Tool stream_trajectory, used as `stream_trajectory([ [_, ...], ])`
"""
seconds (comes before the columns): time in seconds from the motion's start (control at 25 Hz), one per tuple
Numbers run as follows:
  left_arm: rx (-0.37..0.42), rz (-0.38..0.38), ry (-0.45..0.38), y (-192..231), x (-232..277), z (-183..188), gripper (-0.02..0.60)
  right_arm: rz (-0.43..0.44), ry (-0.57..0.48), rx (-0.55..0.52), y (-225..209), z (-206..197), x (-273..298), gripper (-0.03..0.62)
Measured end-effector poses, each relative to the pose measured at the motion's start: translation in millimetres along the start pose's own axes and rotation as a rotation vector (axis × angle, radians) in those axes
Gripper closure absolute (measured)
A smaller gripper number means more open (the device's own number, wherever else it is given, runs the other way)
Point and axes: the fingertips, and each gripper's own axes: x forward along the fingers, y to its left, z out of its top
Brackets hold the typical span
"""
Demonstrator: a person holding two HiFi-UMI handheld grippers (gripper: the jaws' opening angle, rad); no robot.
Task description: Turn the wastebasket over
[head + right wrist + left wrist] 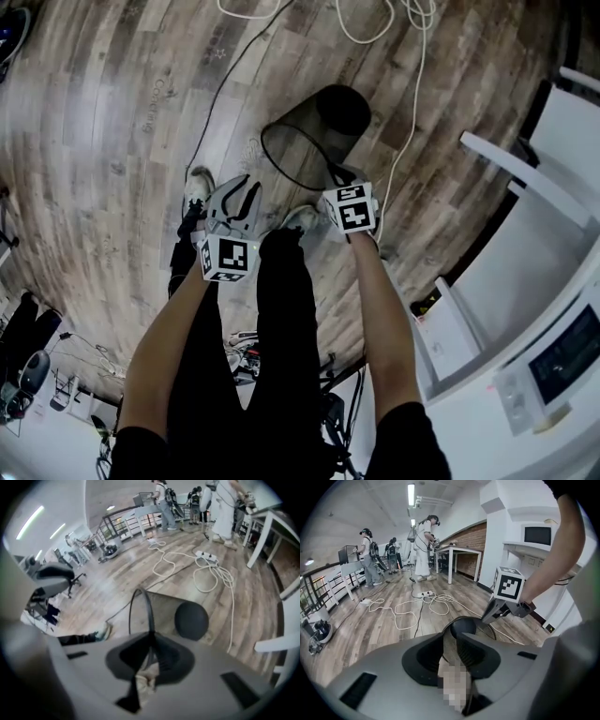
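**Item:** wastebasket (314,131), black mesh, tipped on its side over the floor (122,112). I cannot tell how much of its wall rests there.

**Long axis:** runs away from me, solid base at the far end, open rim toward my feet.

**Right tongs** (335,180): pressed together on the near edge of the wastebasket's rim, and the nearer of the two.

**Left tongs** (246,194): spread and empty, just off the left of the rim, apart from it.

**Judgement:** the flip depends on carrying the rim over the base.

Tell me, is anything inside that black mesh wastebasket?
Nothing shows inside the wastebasket: just the floor through its mesh. The bottom, near its dark base, is too dim to check.
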Motion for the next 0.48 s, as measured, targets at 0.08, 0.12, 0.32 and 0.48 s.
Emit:
stream_trajectory([
  [0.08, -0.054, -0.006, 0.027, 0.3, 4.6, -9.8, 0.462, 0.018, -0.012, 0.042, 0.5, 2.8, -2.4, 0.537],
  [0.12, -0.102, -0.010, 0.051, 1.3, 8.1, -18.1, 0.462, 0.028, -0.014, 0.063, 1.8, 3.7, -3.5, 0.537],
  [0.32, -0.420, -0.005, 0.179, 11.6, 23.3, -64.9, 0.460, 0.091, -0.006, 0.148, 14.5, 7.3, -6.8, 0.537],
  [0.48, -0.528, 0.002, 0.244, 10.9, 22.7, -95.4, 0.457, 0.128, 0.002, 0.170, 27.1, 10.4, -10.8, 0.537],
])
